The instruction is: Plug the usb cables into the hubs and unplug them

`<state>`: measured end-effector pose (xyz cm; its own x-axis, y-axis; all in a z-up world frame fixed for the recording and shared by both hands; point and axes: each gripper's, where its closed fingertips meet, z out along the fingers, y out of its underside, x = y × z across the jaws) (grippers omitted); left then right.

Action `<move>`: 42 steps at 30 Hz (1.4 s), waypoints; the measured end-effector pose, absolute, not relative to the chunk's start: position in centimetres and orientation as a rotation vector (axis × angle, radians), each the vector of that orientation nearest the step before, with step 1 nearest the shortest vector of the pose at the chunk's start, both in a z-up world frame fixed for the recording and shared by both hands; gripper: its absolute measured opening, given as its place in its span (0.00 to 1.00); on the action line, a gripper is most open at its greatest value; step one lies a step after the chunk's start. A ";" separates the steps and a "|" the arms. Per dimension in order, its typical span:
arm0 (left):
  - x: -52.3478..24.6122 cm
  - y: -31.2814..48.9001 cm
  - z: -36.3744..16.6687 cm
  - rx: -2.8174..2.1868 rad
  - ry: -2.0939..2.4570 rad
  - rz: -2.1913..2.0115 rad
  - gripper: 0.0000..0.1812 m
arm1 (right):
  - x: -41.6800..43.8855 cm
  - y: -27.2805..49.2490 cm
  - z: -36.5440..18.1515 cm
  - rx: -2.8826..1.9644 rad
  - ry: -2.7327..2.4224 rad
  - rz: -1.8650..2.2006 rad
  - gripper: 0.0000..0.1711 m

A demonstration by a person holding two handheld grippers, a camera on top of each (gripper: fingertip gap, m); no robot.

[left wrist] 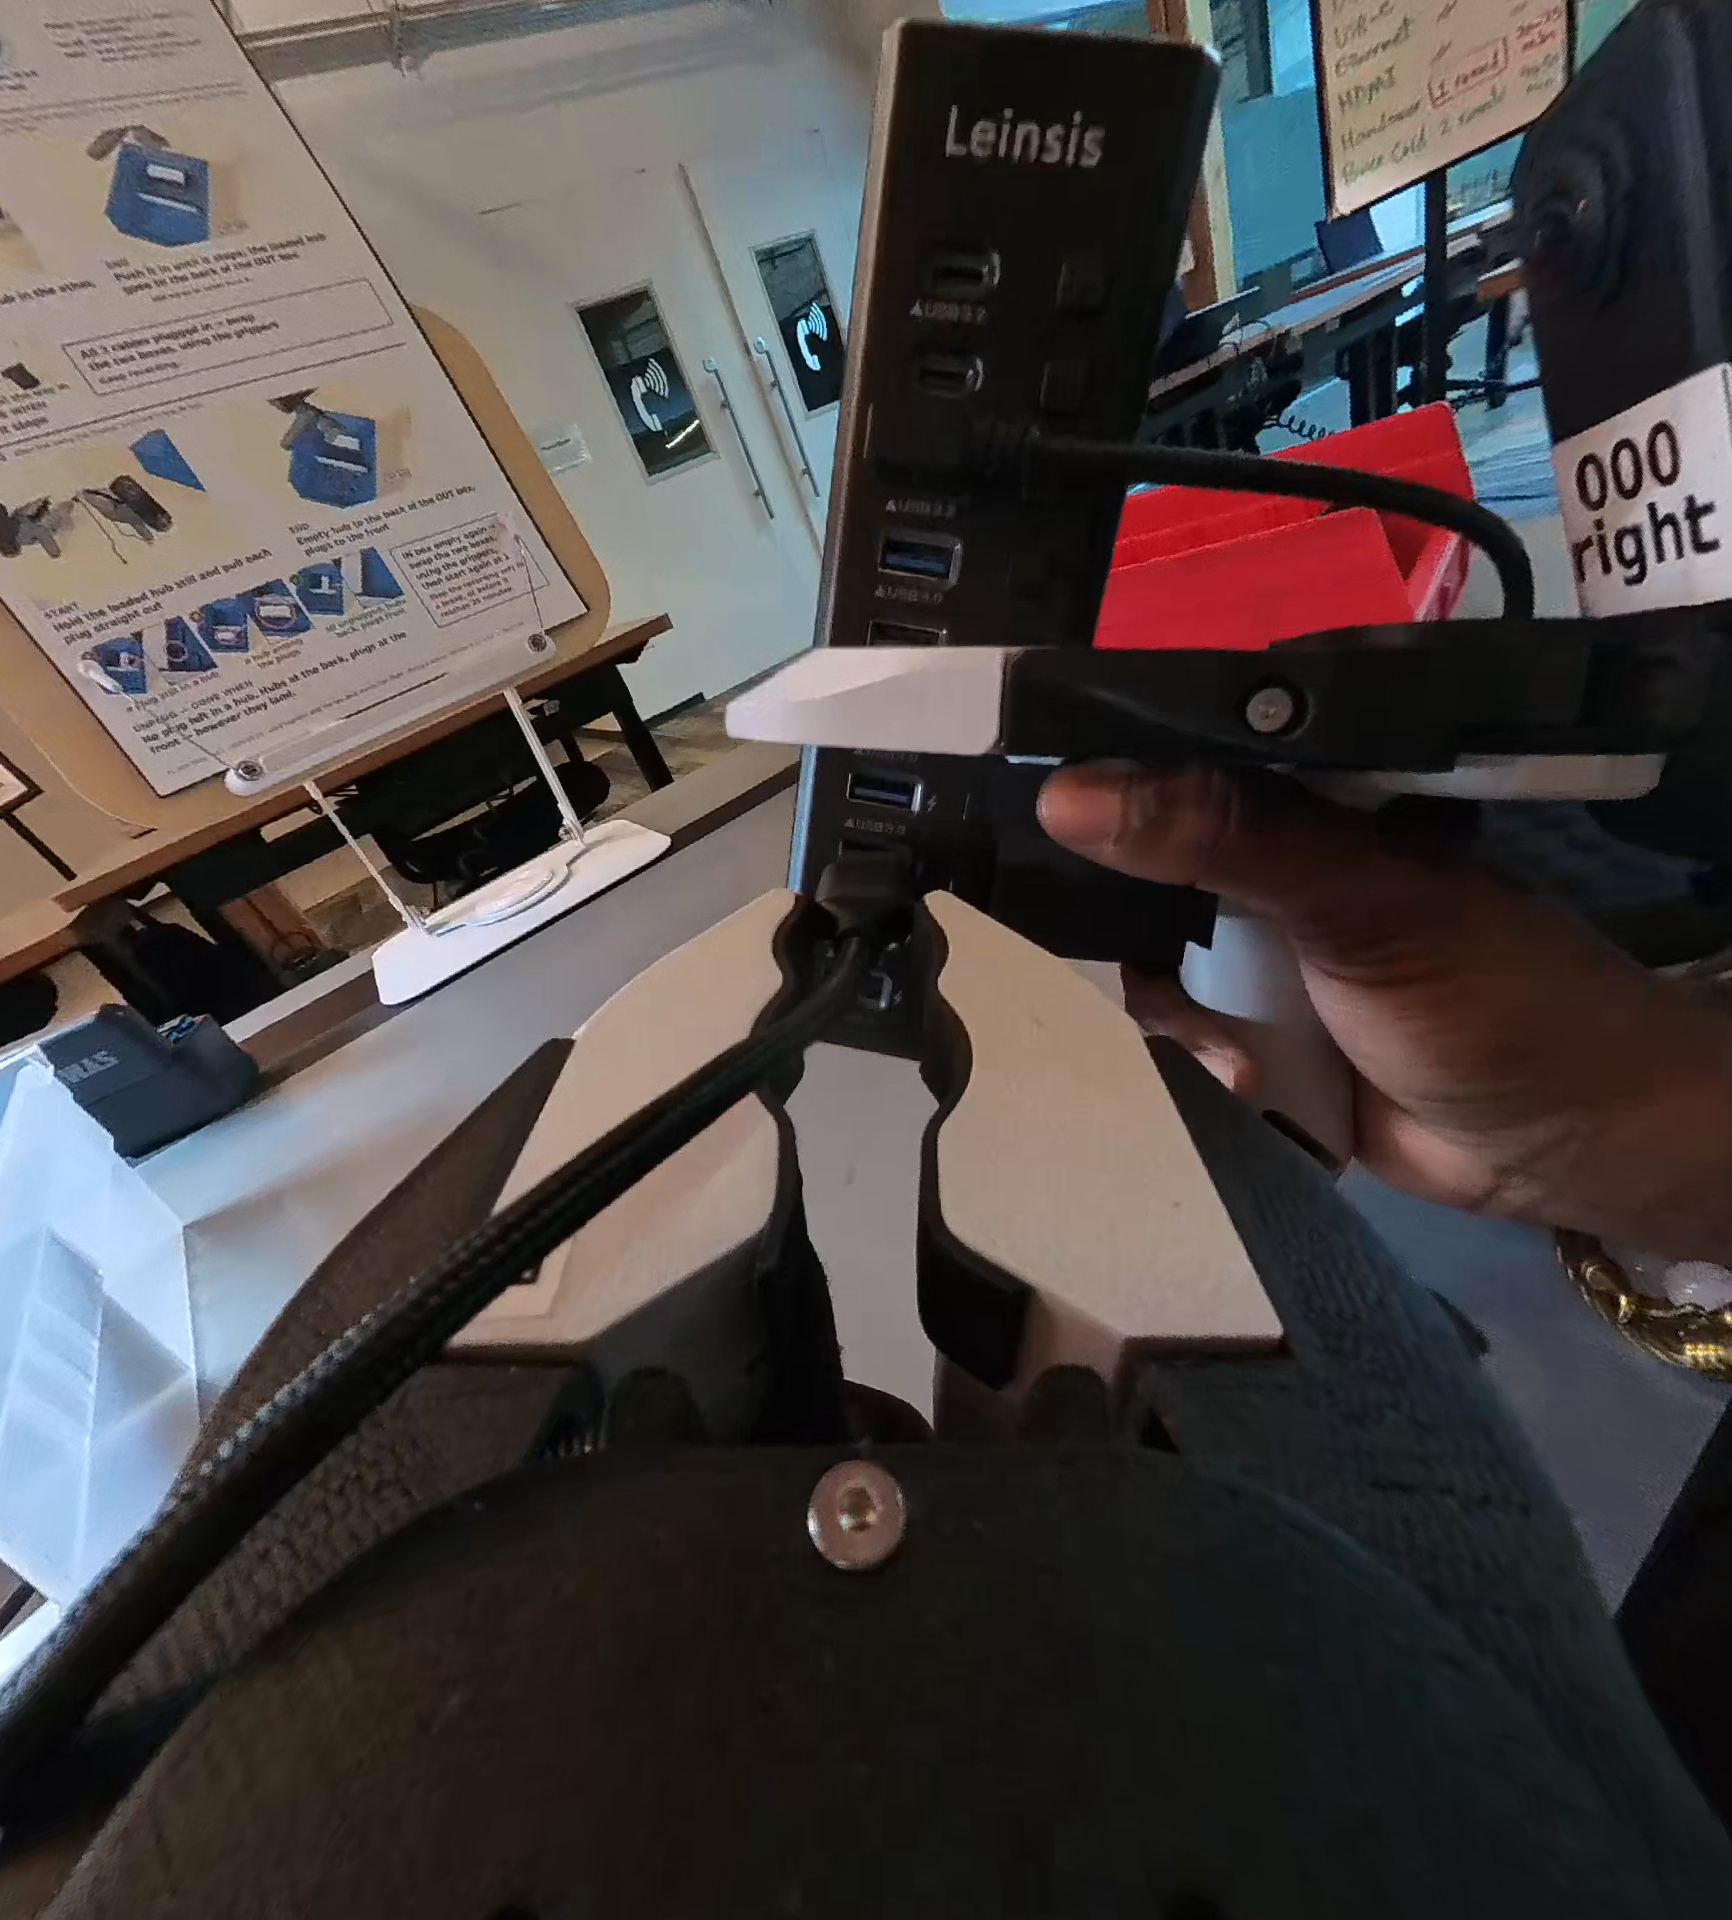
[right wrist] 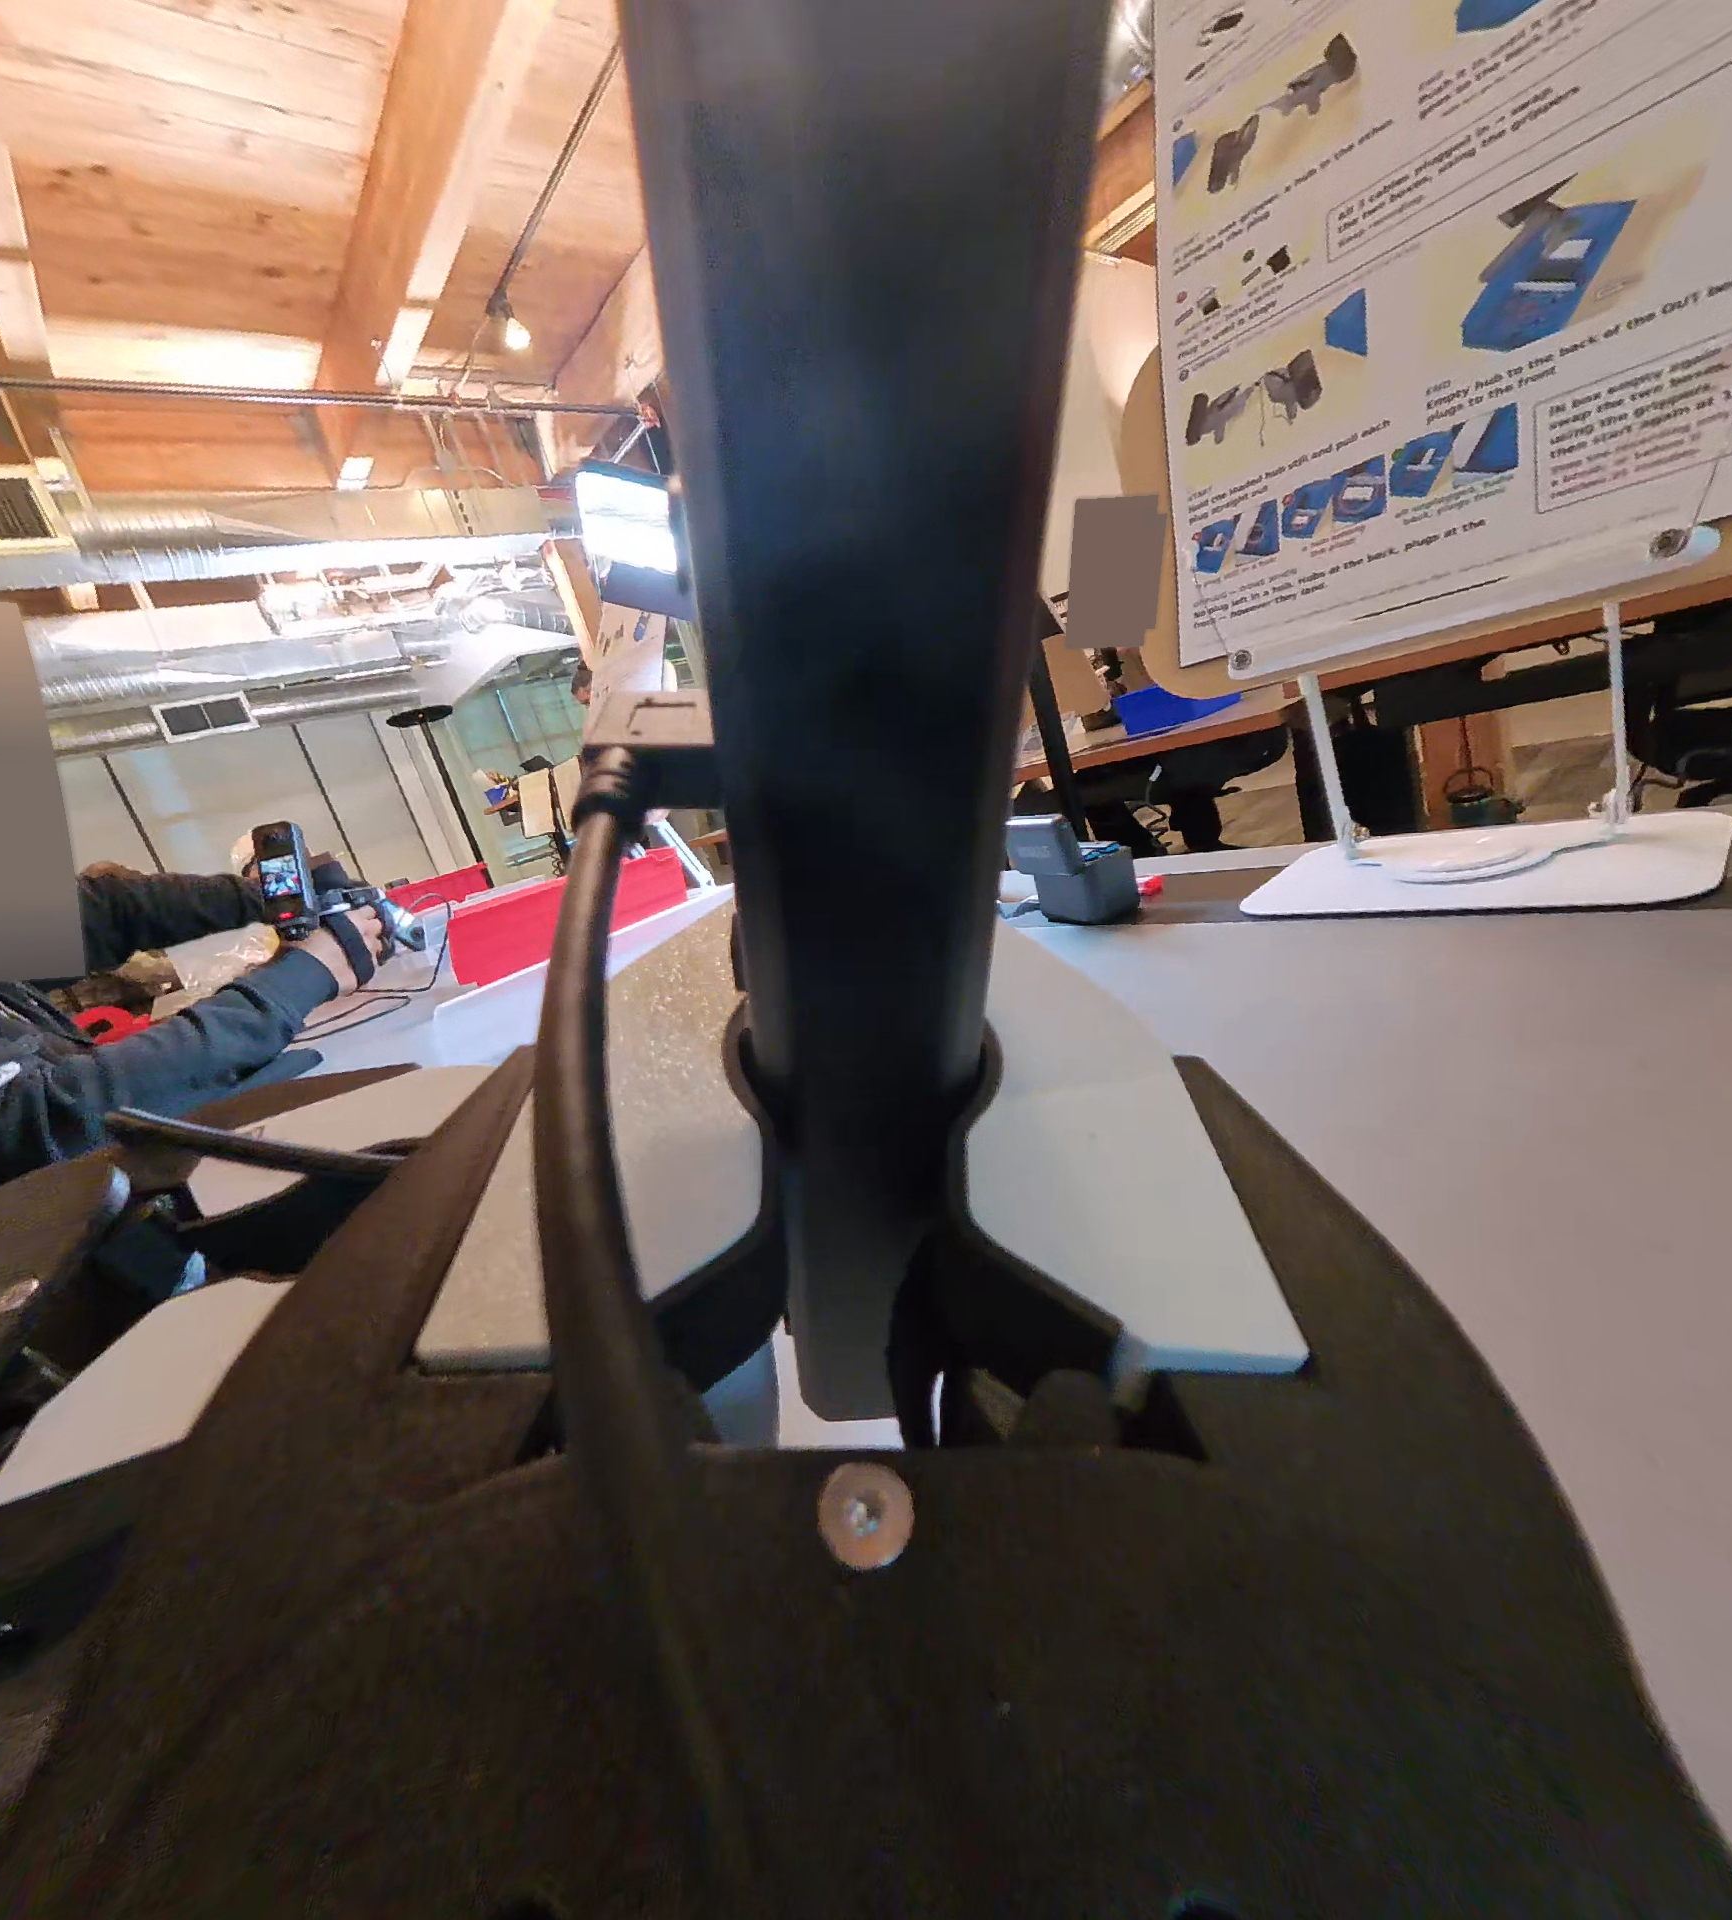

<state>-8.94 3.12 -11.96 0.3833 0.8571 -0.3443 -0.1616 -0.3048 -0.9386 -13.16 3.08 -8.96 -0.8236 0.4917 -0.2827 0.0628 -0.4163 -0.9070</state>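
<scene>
Braided black cable (left wrist: pixel 488 1236) runs nearest the left wrist camera, lying over the left tool's finger and up to a black plug (left wrist: pixel 857 883) at the tips. Left tool (left wrist: pixel 857 940) is pinching that plug, its white pads pressed in on either side of it. The plug sits at a low port on the face of the black hub (left wrist: pixel 1007 343); whether it is fully seated cannot be told.

That hub stands upright in the air, its port face turned toward the left wrist camera. A second black cable (left wrist: pixel 1361 499) is plugged into the middle of the hub's face and loops off to the hub's right. Across the hub's lower part, the right tool (left wrist: pixel 872 701) reaches in from the hub's right, held by a person's hand (left wrist: pixel 1361 987) with gold bracelets (left wrist: pixel 1714 1320) on the wrist.

From the right wrist view, the right tool (right wrist: pixel 862 1081) is clamped on the hub's (right wrist: pixel 872 520) narrow body, with the second cable (right wrist: pixel 581 1039) hanging off the hub's left side.

Behind the hub to its left, an instruction board (left wrist: pixel 176 374) leans on a white stand (left wrist: pixel 519 904) on the grey surface (left wrist: pixel 633 883). A red bin (left wrist: pixel 1288 540) shows behind the hub to its right.
</scene>
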 end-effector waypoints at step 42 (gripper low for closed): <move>-7.3 5.2 -12.3 -1.473 -0.360 0.871 0.16 | -15.2 5.4 -8.9 -0.758 -1.806 2.182 0.17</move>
<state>-7.29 5.18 -12.35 0.6581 0.6943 -0.2912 -0.2861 -0.1271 -0.9497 -15.19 5.36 -8.88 -0.8460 0.4695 -0.2527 0.1605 -0.2277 -0.9604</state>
